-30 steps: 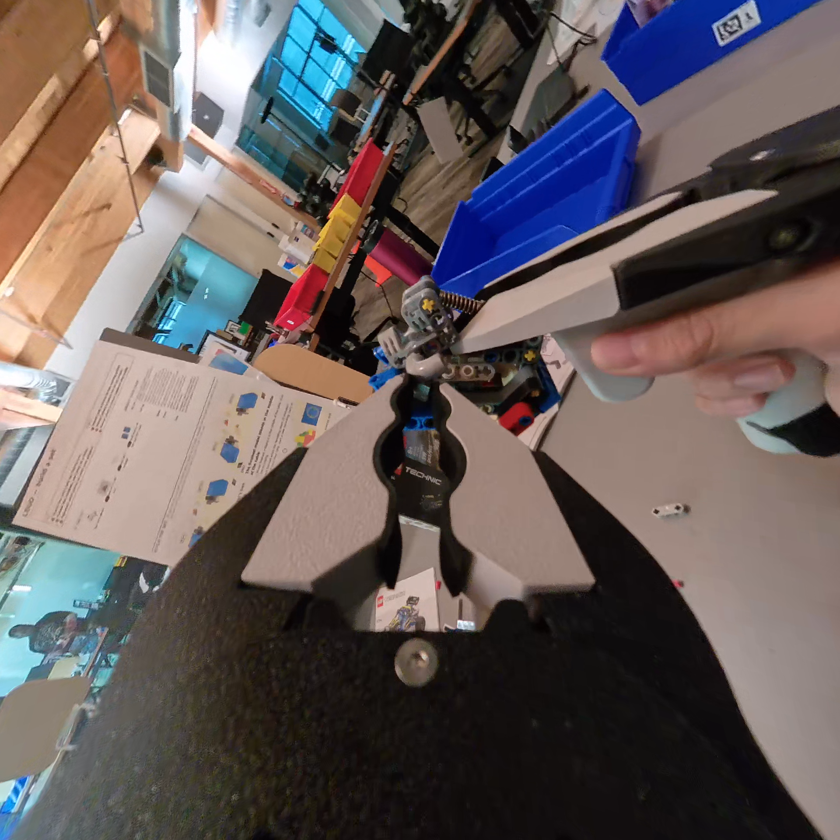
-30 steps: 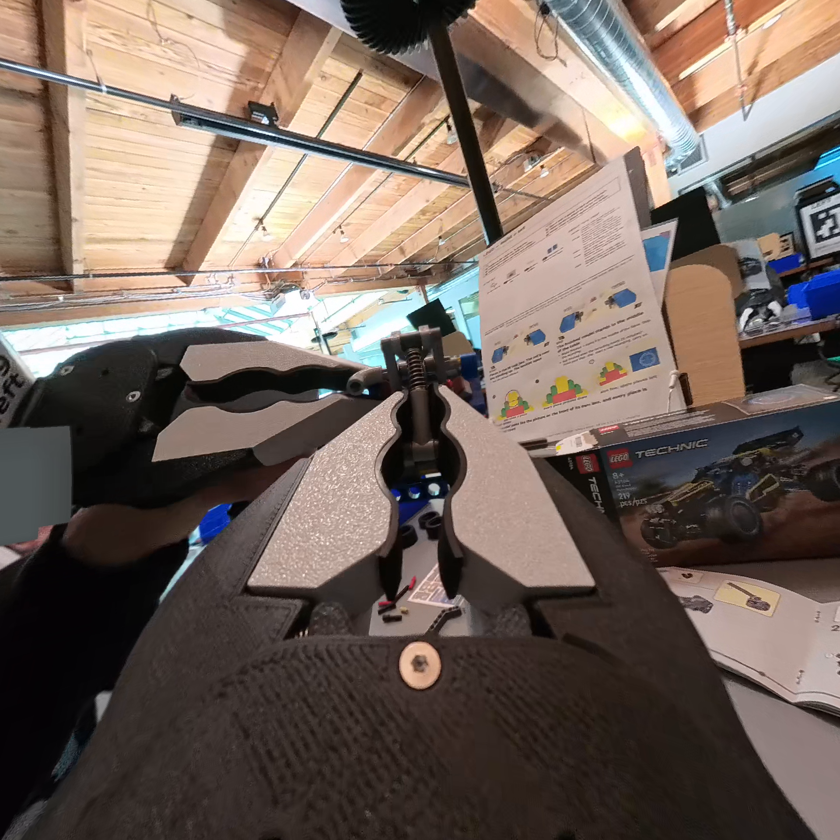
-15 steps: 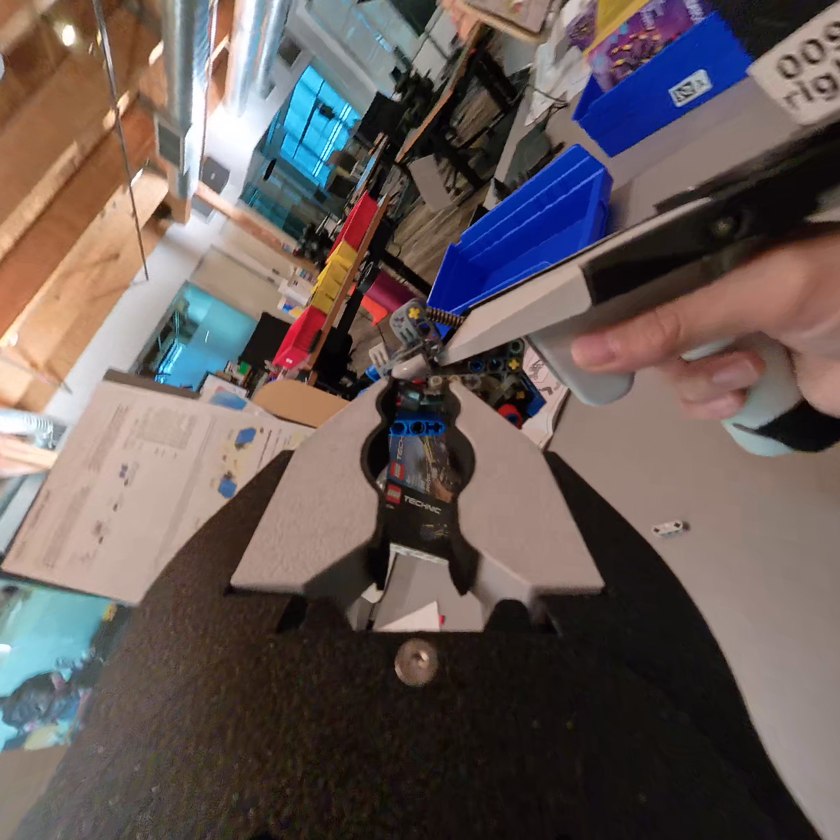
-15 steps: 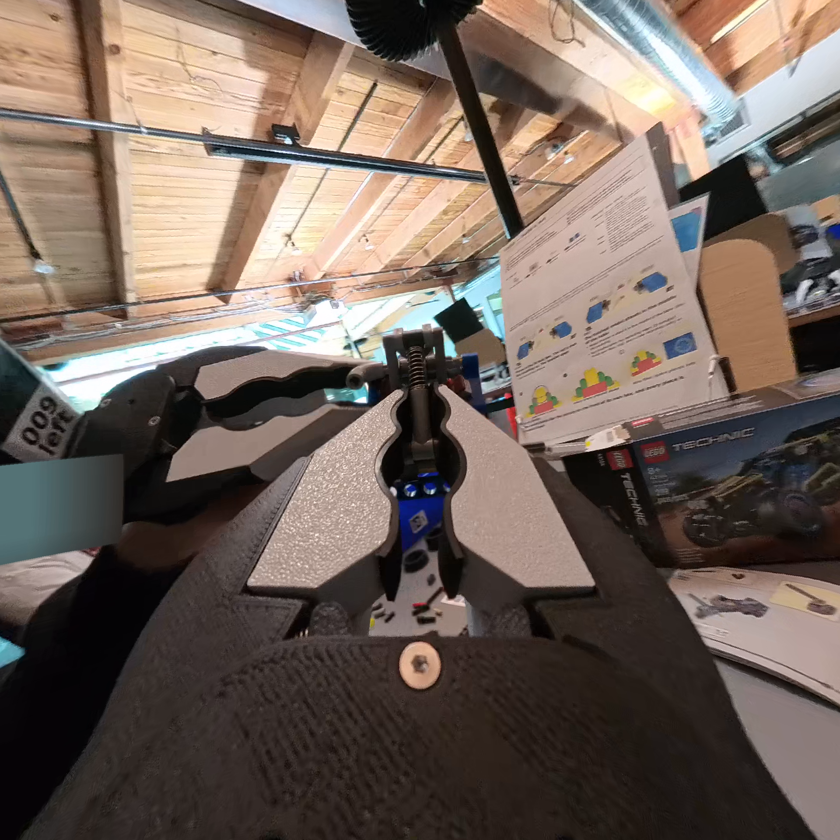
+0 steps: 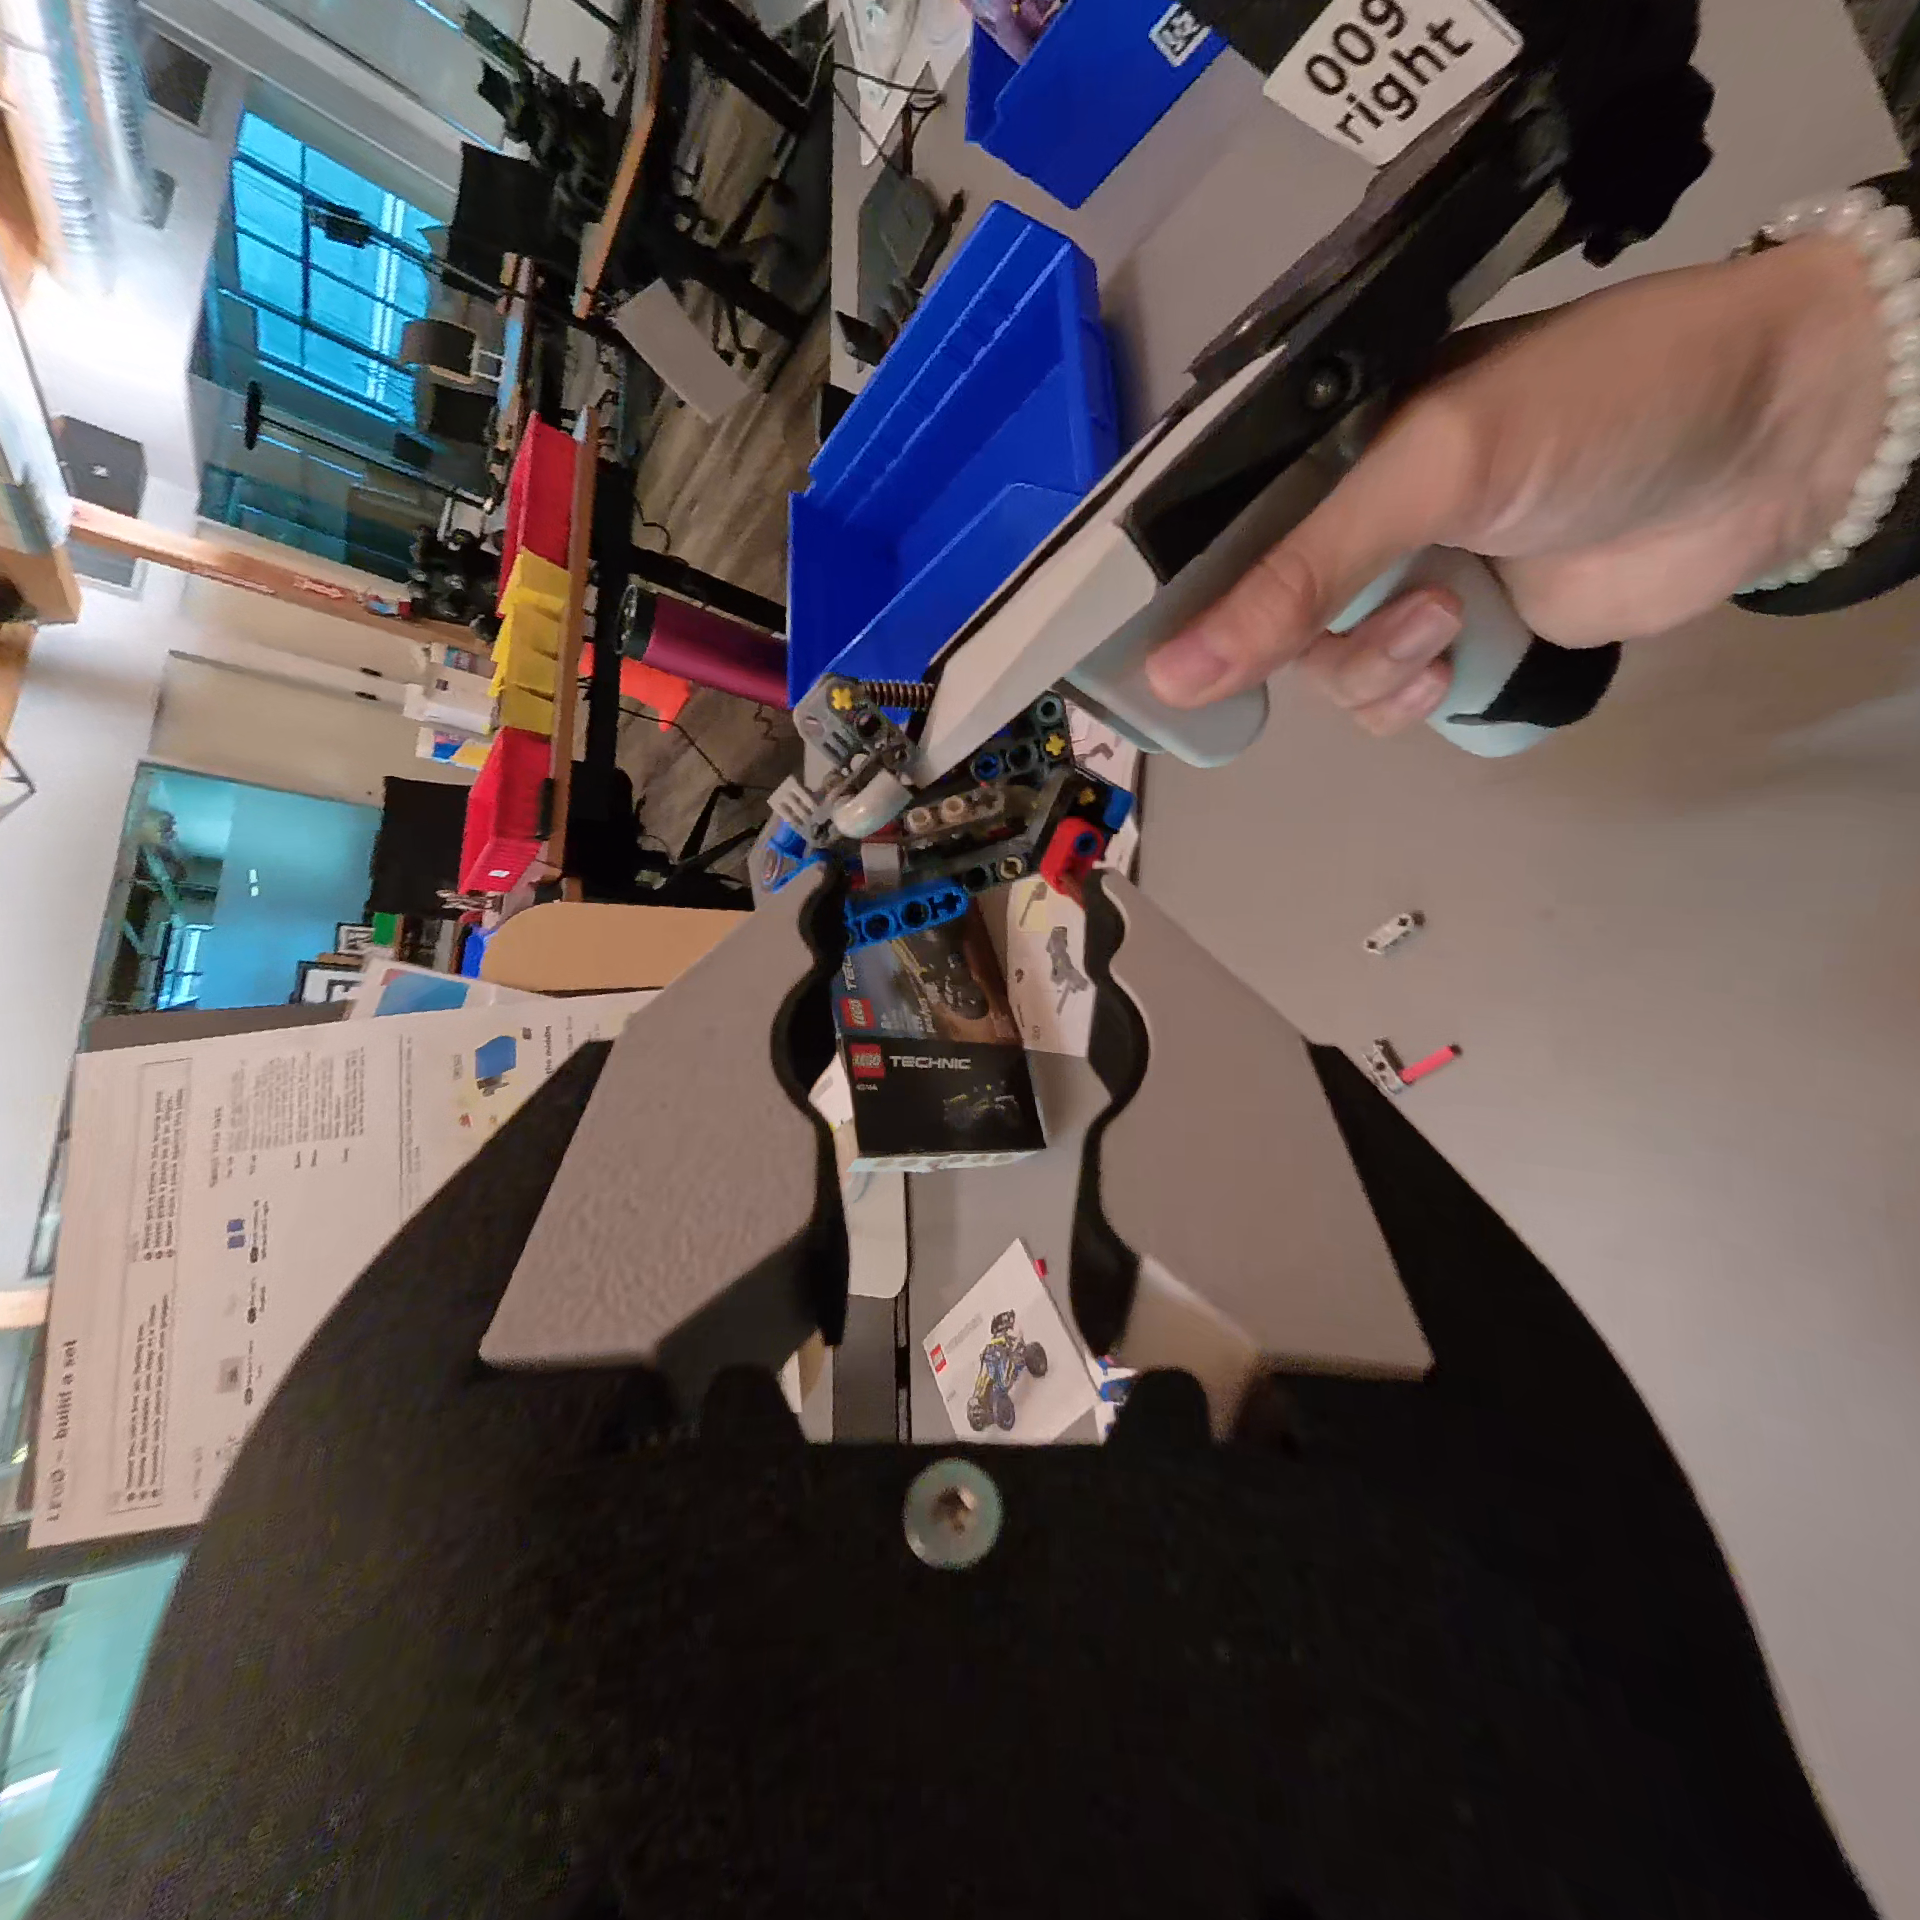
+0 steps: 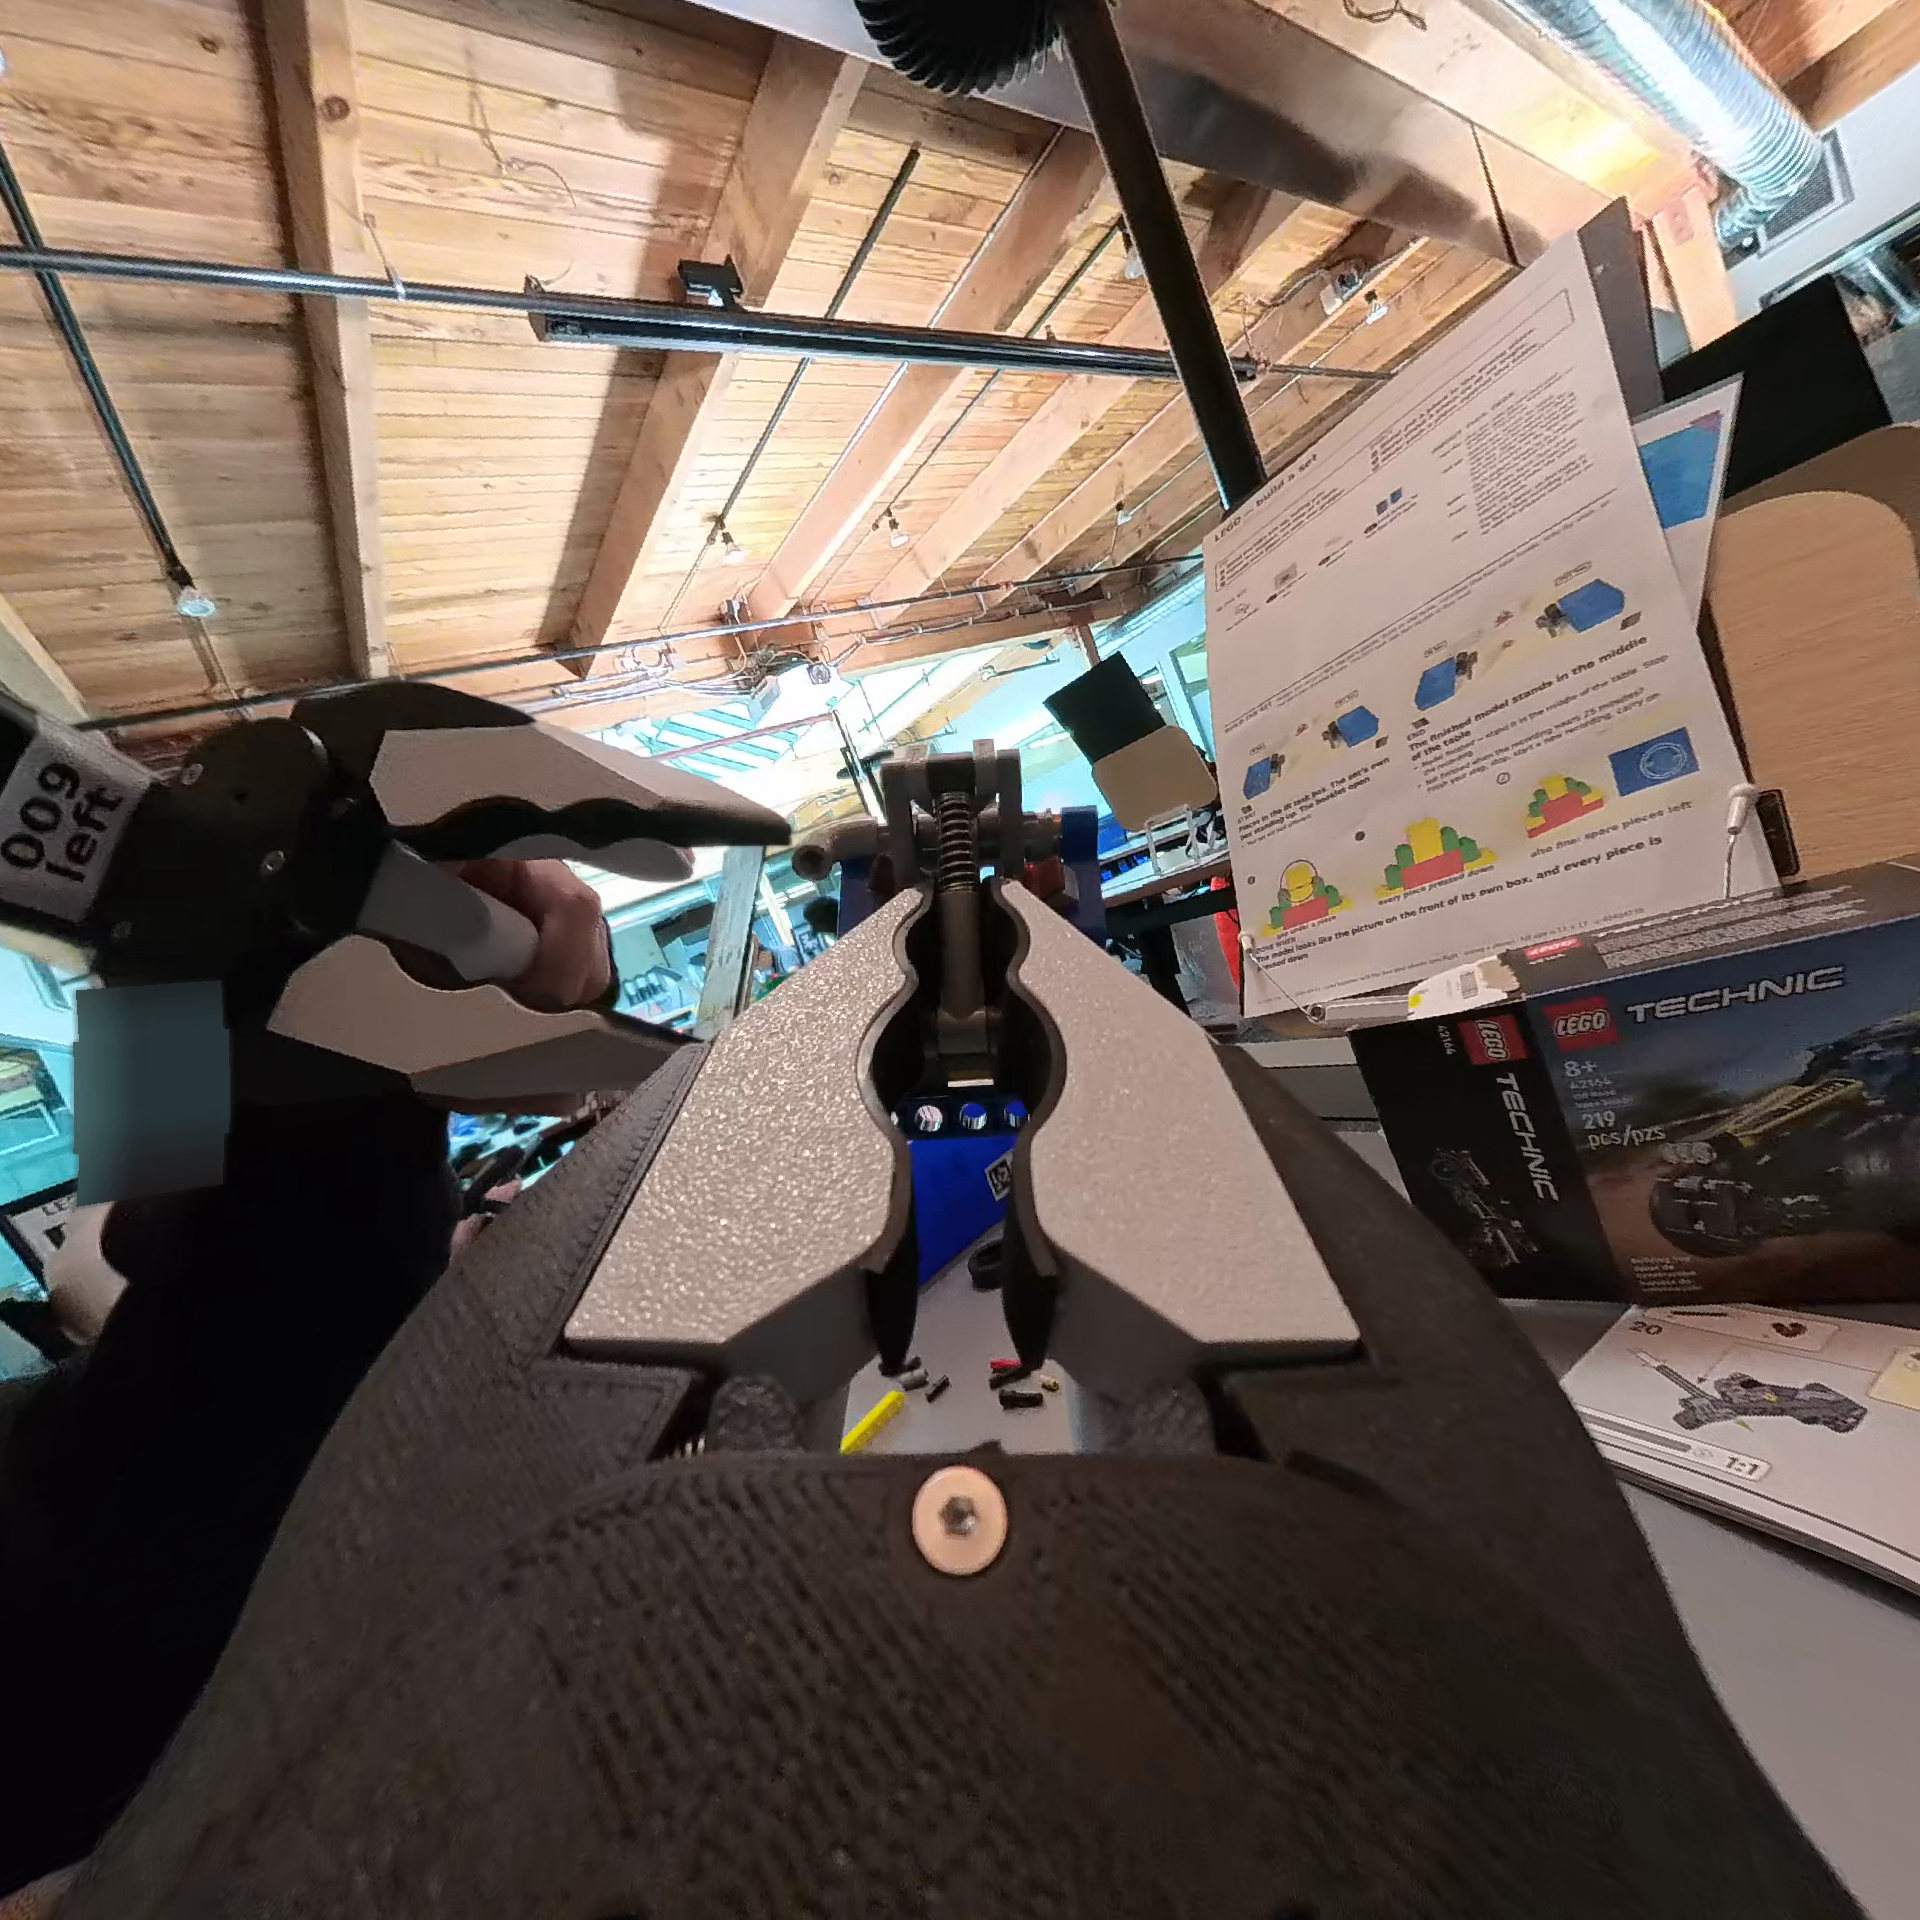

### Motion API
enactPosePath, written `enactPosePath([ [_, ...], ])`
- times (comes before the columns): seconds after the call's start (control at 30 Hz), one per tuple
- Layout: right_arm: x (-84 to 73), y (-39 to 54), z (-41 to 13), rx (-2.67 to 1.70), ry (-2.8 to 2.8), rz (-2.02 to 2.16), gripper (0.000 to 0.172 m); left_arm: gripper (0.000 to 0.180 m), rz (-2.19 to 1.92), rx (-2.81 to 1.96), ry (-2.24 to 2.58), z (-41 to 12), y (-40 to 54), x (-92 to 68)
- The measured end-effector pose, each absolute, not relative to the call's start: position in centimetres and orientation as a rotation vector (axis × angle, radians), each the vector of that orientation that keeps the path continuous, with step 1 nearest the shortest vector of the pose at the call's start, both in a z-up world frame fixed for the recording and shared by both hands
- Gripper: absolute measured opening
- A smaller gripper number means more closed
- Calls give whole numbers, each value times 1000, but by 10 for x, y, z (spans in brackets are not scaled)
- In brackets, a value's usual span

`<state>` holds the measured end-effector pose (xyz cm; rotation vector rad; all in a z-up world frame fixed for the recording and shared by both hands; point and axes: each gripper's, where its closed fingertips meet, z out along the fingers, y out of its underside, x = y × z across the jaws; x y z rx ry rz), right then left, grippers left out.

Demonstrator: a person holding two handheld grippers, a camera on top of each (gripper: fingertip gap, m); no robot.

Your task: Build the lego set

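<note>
1. The right gripper (image 6: 958, 883) has its jaws clenched on the grey shock absorber with its coil spring (image 6: 954, 831), which belongs to the small brick model (image 5: 935, 800) held up above the worktop (image 5: 1558, 1039). Both pads press on the strut's sides.
2. The left gripper (image 5: 956, 894) has its jaws released; they stand wide apart just beside the model's underside, near a blue beam (image 5: 904, 914) and a red connector (image 5: 1075, 847), pressing on nothing.
3. Judging from this, the model hangs from the right grip alone, so that clench wants to be kept firm and steady; a spring strut may twist or slide.
4. Any closing of the left jaws is best done on a stiff beam, squarely, not on the loose-looking grey pin end (image 5: 868, 805).
5. Below lie the set's black box (image 5: 945, 1101), an open booklet (image 6: 1766, 1423) and stray small pieces (image 5: 1392, 930). A blue bin (image 5: 966, 436) stands behind.
</note>
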<state>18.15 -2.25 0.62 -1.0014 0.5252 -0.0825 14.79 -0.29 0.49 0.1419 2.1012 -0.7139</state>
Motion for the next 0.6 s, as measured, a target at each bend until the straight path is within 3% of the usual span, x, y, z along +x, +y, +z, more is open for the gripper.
enactPosePath([
  [0.17, 180, -24, 8, -989, 521, -53, 5, 53, -763, 182, 2177, 5, 3, 135],
  [0.37, 174, -24, 14, -971, 514, -27, 5, 61, -413, 460, 1941, -6, 2, 139],
  [0.6, 170, -20, 14, -973, 505, -15, 5, 61, -303, 448, 1849, -7, 2, 146],
])
